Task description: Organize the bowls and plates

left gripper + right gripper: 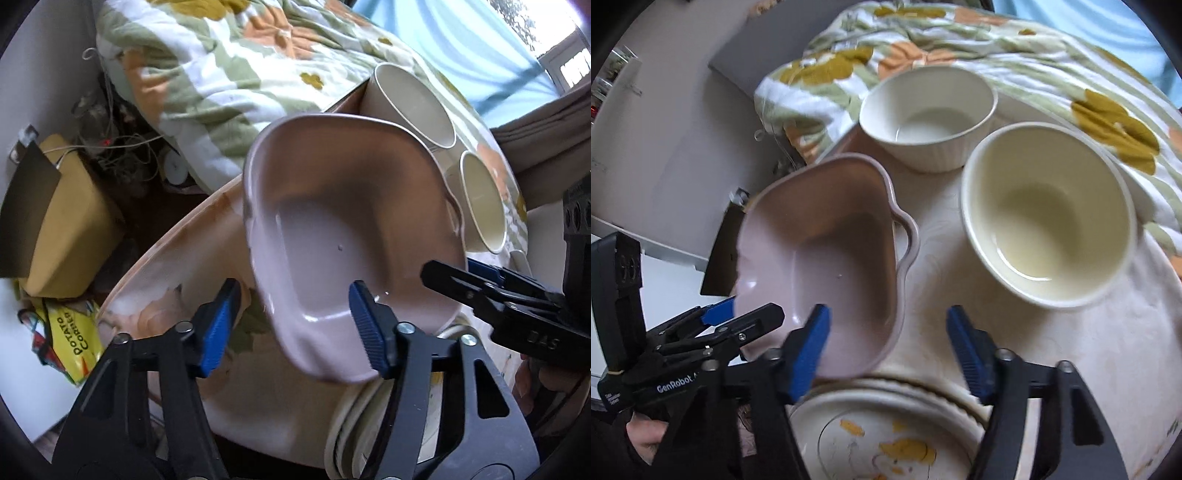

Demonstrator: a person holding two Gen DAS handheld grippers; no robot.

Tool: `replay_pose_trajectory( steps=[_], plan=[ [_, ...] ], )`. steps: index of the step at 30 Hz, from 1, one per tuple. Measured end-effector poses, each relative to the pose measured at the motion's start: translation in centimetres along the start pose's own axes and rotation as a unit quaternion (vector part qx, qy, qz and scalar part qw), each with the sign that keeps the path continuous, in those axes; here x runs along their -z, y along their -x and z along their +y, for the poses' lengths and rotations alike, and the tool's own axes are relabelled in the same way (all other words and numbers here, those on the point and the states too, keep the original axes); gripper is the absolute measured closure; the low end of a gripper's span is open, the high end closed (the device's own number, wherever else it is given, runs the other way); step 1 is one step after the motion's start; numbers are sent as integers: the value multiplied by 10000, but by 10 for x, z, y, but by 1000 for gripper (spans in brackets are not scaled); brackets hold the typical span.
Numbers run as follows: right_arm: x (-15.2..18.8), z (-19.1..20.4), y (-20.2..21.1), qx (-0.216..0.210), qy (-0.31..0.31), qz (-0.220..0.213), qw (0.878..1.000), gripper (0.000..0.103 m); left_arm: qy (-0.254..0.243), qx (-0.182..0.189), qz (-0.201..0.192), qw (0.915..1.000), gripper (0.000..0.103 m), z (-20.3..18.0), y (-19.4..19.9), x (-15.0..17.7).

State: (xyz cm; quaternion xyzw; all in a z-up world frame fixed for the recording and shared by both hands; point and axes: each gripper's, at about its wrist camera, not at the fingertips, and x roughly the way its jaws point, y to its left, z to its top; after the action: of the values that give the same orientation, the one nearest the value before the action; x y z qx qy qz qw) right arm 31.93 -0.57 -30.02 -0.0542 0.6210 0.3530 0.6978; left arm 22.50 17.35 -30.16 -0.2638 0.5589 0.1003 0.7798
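Bedside clutter frames a round table (1071, 350) under a pale flowered cloth, pushed against a bed with a floral quilt (221, 66); the table's far edge touches the bedding, leaving no gap behind the crockery. On it I count two cream bowls, the ribbed bowl (929, 114) at the back and the larger bowl (1049, 214) near the right edge, close together. One pink handled dish (827, 266) is tilted, its low corner over a stack of plates (886, 443) at the near edge; several rims show, but I cannot count them. Bare cloth lies between the dish and the larger bowl. The left gripper (291, 326) is spread wide, one pad inside the dish and one outside its wall. The right gripper (890, 352) is likewise released, jaws far apart at the dish's opposite rim. Off the table's left edge sit one yellow box (70, 229) and one snack bag (74, 339).
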Motion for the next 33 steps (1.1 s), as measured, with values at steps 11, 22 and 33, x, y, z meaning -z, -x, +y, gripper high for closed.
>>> replay_pose_trajectory(
  steps=[11,22,33],
  plan=[
    [-7,2,-18,10,168,182,9997,85,-152,6,96,9998,76,-1,-14,-17],
    [3,17,5,-29,244,-188,9995,85,-584,-261,-294,9975,76,-15,21,-12],
    [74,12,110,87,30,-1098,9939,85,-1362,-88,-943,9861,76,-100,108,38]
  ],
)
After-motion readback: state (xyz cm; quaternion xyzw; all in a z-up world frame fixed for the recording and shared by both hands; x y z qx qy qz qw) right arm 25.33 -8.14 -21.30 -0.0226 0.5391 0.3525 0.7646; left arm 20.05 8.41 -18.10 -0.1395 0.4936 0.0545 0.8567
